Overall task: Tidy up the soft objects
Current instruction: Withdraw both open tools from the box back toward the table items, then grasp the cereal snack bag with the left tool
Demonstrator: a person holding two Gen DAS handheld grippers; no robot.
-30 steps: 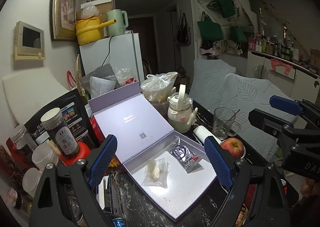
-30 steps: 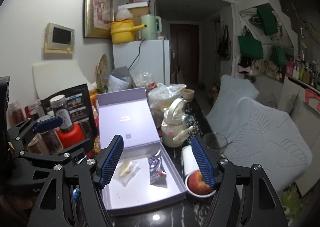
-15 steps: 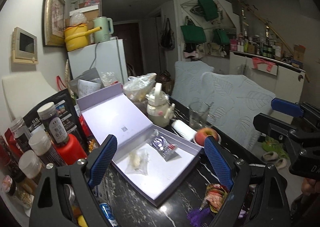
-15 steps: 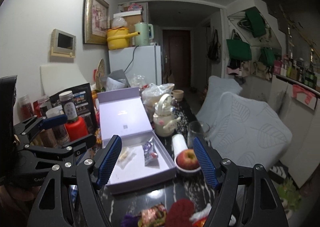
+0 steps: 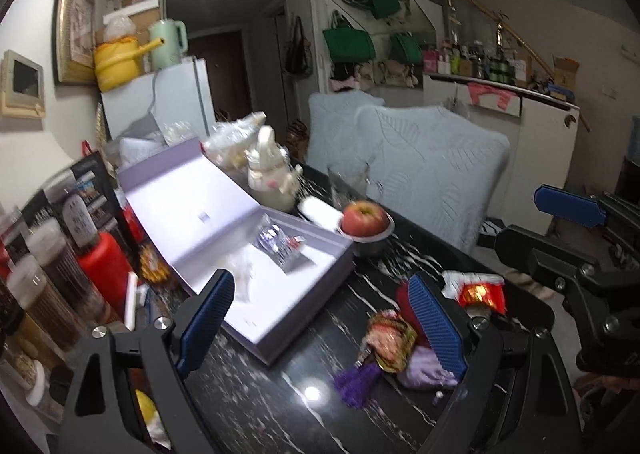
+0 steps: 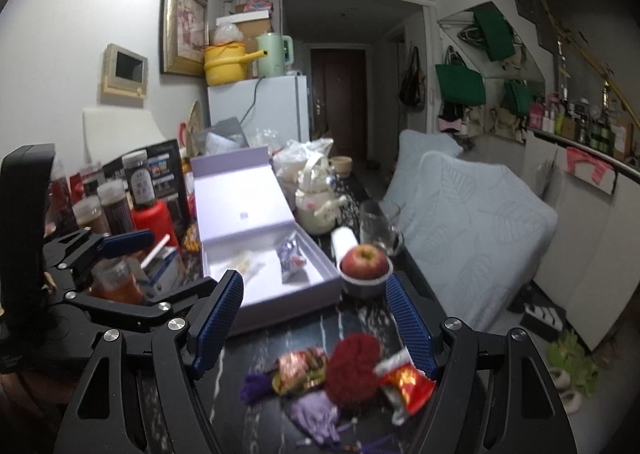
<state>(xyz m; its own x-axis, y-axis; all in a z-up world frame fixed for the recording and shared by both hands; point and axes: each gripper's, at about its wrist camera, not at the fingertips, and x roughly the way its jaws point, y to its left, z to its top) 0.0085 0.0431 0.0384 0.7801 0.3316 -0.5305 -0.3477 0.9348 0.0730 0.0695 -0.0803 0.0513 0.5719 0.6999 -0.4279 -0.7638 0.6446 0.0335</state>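
An open lilac box [image 5: 280, 294] [image 6: 276, 290] lies on the black marble table and holds a clear packet [image 6: 248, 264] and a silver-blue packet [image 5: 278, 246] [image 6: 290, 256]. Near the front edge lies a pile of soft things: a red pompom [image 6: 352, 368], a red-gold pouch [image 5: 390, 340] [image 6: 300, 368], a lilac pouch [image 5: 420, 372] [image 6: 314, 414], a purple tassel [image 5: 356, 384] and a red-white packet [image 5: 478, 292] [image 6: 404, 378]. My left gripper [image 5: 320, 324] is open and empty above the box's near corner. My right gripper [image 6: 314, 322] is open and empty above the pile.
A red apple in a metal bowl [image 5: 366, 219] [image 6: 366, 262], a white roll [image 6: 344, 240], a glass [image 6: 376, 225] and a cream teapot [image 5: 272, 179] stand right of the box. Jars and a red bottle [image 5: 106, 266] crowd the left. Cushioned chairs [image 6: 476, 221] line the right edge.
Both grippers have pulled back toward the table's front edge, so the box looks farther and the pile of soft things has come fully into view. Both stay open and empty.
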